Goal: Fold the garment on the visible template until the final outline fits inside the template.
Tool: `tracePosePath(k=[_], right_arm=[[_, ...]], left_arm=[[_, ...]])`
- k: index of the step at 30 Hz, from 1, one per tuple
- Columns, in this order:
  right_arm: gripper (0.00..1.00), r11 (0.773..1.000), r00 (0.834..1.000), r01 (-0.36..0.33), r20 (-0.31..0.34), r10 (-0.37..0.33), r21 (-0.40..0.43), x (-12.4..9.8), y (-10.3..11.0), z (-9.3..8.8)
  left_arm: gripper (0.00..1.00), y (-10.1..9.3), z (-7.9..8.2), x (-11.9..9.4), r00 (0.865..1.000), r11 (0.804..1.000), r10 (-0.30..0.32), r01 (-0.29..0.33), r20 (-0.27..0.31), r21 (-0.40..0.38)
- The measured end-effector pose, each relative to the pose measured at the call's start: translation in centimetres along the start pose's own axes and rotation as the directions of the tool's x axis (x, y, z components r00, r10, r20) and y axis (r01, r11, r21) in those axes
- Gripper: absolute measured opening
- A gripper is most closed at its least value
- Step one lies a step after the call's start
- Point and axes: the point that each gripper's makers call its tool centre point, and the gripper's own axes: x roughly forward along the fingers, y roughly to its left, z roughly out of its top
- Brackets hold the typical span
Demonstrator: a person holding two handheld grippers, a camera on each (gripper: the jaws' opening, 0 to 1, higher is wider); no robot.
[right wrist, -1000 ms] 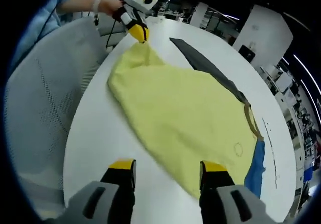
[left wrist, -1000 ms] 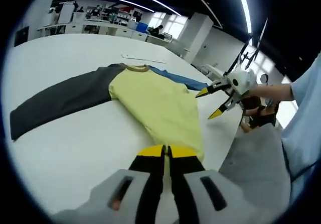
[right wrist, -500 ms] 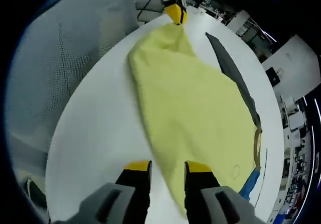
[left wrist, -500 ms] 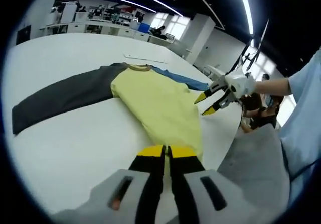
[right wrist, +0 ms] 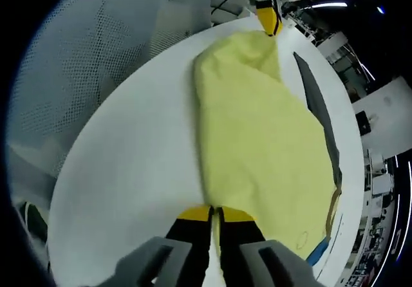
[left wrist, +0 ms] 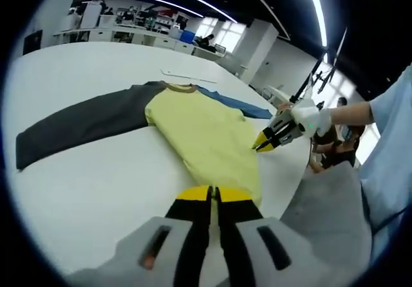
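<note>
The shirt [left wrist: 193,129] lies flat on the white surface [left wrist: 84,177]. Left gripper [left wrist: 211,197] is pressed together on its hem corner; right gripper [right wrist: 215,215], spread a second ago, has now closed on the opposite hem edge, evidently so both can lift the hem for a fold.

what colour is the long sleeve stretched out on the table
Dark grey sleeve, clearest in the left gripper view.
</note>
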Motion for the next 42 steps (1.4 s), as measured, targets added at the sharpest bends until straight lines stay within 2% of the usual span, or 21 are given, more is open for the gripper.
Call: tracePosePath(k=[10, 21, 25, 31, 37, 42], right_arm=[[0.00, 0.998, 0.998, 0.012, 0.058, -0.016, 0.061, -2.4, -4.3, 1.5], [0.00, 0.997, 0.997, -0.001, 0.081, -0.005, 0.074, -3.4, -10.4, 2.5], [0.00, 0.994, 0.995, 0.041, 0.086, -0.049, 0.098, -3.6, -13.2, 2.5], [0.00, 0.988, 0.994, 0.079, 0.066, -0.088, 0.132, -2.6, -16.8, 2.1], [0.00, 0.984, 0.992, 0.114, 0.038, -0.121, 0.135, -1.3, -18.6, 1.7], [0.00, 0.972, 0.987, 0.154, 0.022, -0.160, 0.179, -0.4, -19.8, 0.9]], left_arm=[[0.00, 1.5, 0.4, 0.1, 1.000, 1.000, 0.023, -0.023, -0.003, 0.005], [0.00, 4.0, 3.3, 0.0, 0.998, 0.998, 0.058, -0.059, 0.013, 0.037], [0.00, 4.8, 4.2, -0.1, 0.996, 0.996, 0.080, -0.081, 0.026, 0.038], [0.00, 5.7, 4.2, 0.2, 0.995, 0.995, 0.099, -0.100, 0.031, 0.021], [0.00, 6.3, 4.2, 0.2, 0.991, 0.992, 0.123, -0.123, 0.045, -0.012], [0.00, 6.5, 4.5, 0.4, 0.990, 0.991, 0.131, -0.130, 0.058, -0.030]])
